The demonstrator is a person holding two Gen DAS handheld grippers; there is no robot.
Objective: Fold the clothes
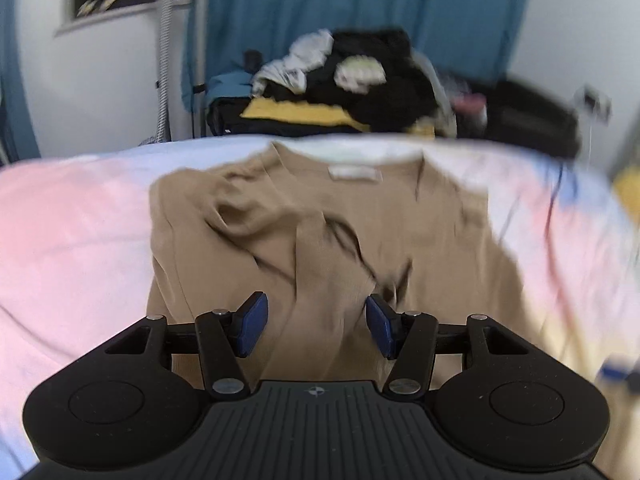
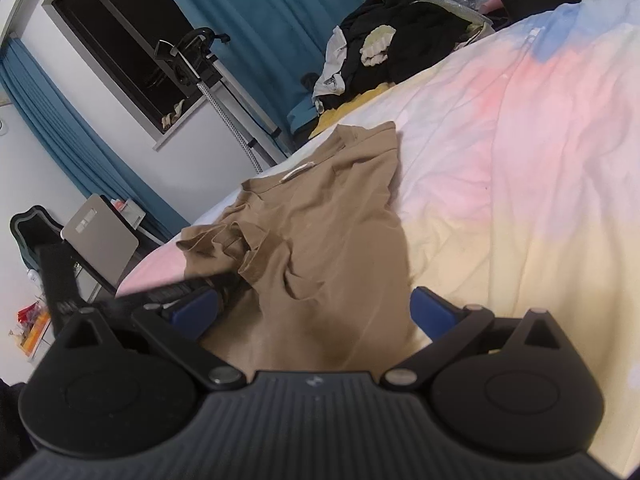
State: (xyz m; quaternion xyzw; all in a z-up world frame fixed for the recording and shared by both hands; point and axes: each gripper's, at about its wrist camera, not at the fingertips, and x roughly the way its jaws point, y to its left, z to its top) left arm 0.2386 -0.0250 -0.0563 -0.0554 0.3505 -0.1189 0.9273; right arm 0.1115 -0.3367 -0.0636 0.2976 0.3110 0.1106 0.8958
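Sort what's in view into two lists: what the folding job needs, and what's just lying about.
Job in hand:
- tan shirt, lying on the bed with one sleeve folded in
- bedspread, the folding surface
- left gripper, open over the shirt
- right gripper, open over the shirt

Lying about:
- clothes pile beyond the bed
- blue curtain
- laptop

Left tool (image 1: 316, 326) tilted downward, jaws apart, nothing clamped; right tool (image 2: 314, 314) likewise, jaws spread wide.
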